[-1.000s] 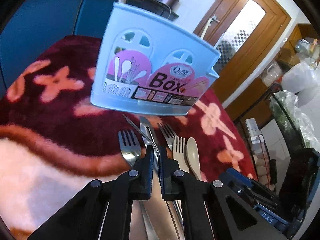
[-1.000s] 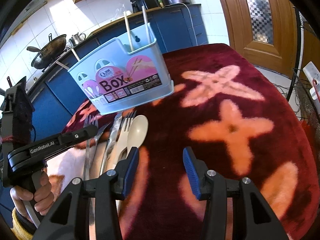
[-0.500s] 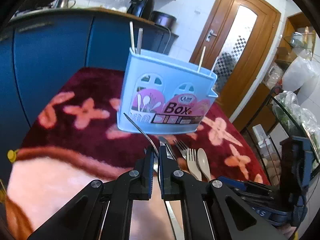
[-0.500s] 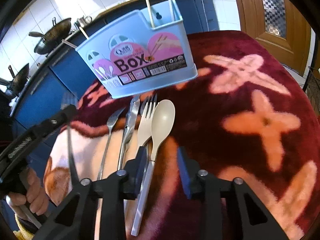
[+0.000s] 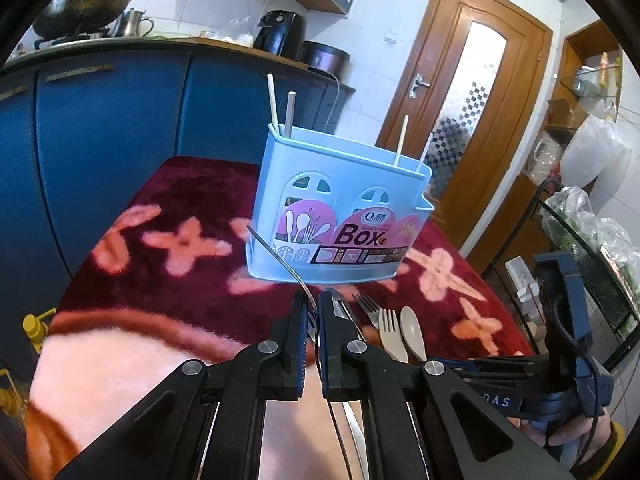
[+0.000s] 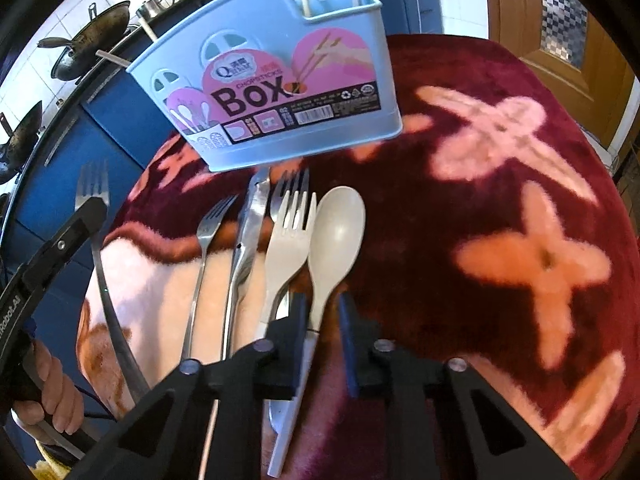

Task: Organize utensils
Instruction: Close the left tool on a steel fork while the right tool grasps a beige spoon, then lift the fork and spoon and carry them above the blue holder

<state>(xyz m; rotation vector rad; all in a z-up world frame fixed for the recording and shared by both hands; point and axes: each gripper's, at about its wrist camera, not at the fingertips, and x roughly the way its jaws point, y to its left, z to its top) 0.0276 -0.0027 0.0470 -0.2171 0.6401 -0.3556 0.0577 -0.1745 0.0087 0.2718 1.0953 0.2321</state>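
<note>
A light blue utensil box with several chopsticks in it stands on the red flowered cloth; it also shows in the right wrist view. My left gripper is shut on a metal fork, held raised in front of the box; its edge shows in the left wrist view. On the cloth lie a metal fork, a knife, a beige fork and a beige spoon. My right gripper is open, its jaws astride the beige spoon's handle.
Blue kitchen cabinets with woks on top stand behind the table. A wooden door is at the back right. Shelves with plastic bags are on the right. The table's left edge drops off near the cabinets.
My left gripper lifted the metal fork off the cloth and drew back from the box. My right gripper moved left and down over the beige spoon's handle and narrowed its jaws.
</note>
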